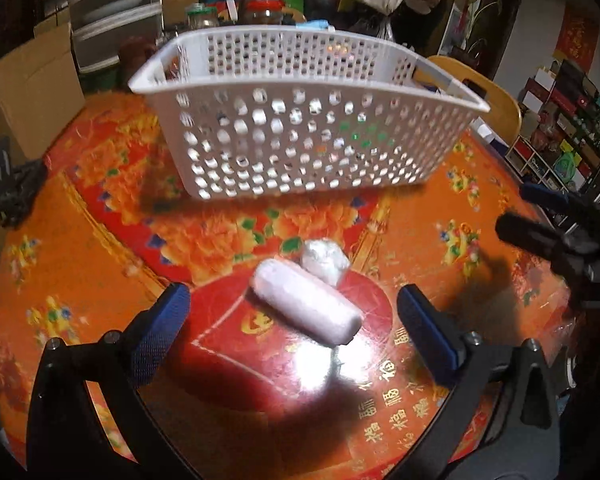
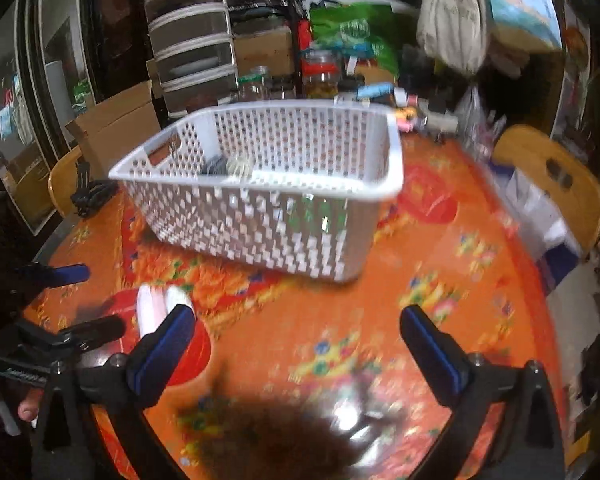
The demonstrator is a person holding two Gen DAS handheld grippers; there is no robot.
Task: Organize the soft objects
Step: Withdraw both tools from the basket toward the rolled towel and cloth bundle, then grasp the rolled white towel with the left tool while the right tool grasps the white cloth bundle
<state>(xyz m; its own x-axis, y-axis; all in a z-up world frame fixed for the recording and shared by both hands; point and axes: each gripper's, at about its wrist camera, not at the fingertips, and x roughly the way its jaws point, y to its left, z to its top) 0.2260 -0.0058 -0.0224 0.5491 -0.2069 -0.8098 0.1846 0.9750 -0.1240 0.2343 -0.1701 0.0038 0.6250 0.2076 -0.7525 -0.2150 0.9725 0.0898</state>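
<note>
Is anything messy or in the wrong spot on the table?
Two soft things lie loose on the tablecloth outside the white basket: a pale pink roll and a small silvery bundle touching it. Nothing looks spilled or broken.

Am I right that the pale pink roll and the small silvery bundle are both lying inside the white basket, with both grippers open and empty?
Not quite: the pale pink roll and the small silvery bundle lie on the tablecloth in front of the white basket, not inside it, as the left wrist view shows. The left gripper and right gripper are indeed open and empty.
</note>
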